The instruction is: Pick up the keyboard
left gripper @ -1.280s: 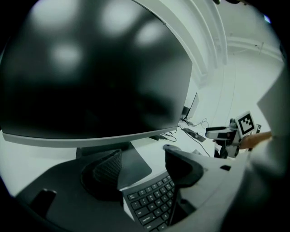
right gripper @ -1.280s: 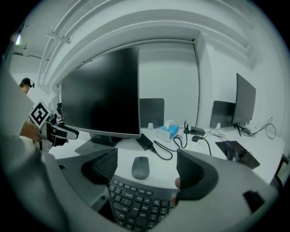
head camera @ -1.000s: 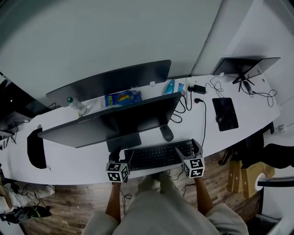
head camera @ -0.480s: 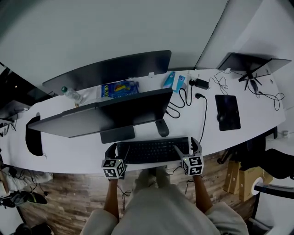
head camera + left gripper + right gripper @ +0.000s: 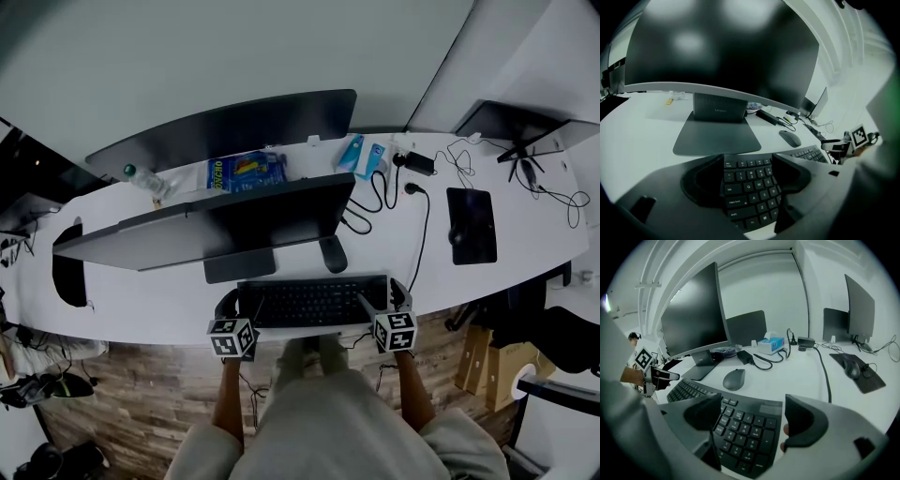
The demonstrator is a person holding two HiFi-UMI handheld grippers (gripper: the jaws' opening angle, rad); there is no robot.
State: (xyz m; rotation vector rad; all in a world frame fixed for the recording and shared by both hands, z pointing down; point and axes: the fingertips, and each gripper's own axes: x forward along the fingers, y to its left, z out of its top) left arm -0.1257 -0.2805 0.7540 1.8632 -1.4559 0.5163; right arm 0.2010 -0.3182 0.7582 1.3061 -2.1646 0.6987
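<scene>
keyboard (image 5: 311, 302) is flat on the white desk (image 5: 131, 314), at the front edge, long side running left to right in front of me. it's just in front of the monitor base (image 5: 240, 265). the mouse (image 5: 332, 254) sits just behind the keyboard's right half, close but not touching.

left gripper (image 5: 746, 177) is at the keyboard's left end. jaws are spread wide and the tab/caps/shift columns show between them. both jaw tips overlap the key field rather than sitting clear of its edges. i see no pinch on it.

right gripper (image 5: 752, 417) is at the right end. same story: jaws apart, numpad between them. the outer jaw is right at the keyboard's edge, and my fingertips show beside it. can't confirm contact from this angle.

my read: this is the bracket-and-seat step, with the grasp not yet made. the far part of the keyboard looks to be resting on the desk in both gripper views, so no lift yet.

what the next move calls for:
- settle both pairs of jaws around the ends so the edges sit inside them
- close both sides at about the same time
- raise both ends level, since a long thin board will twist or slip if one side leads
- keep clear of the mouse and the monitor base on the way up
</scene>
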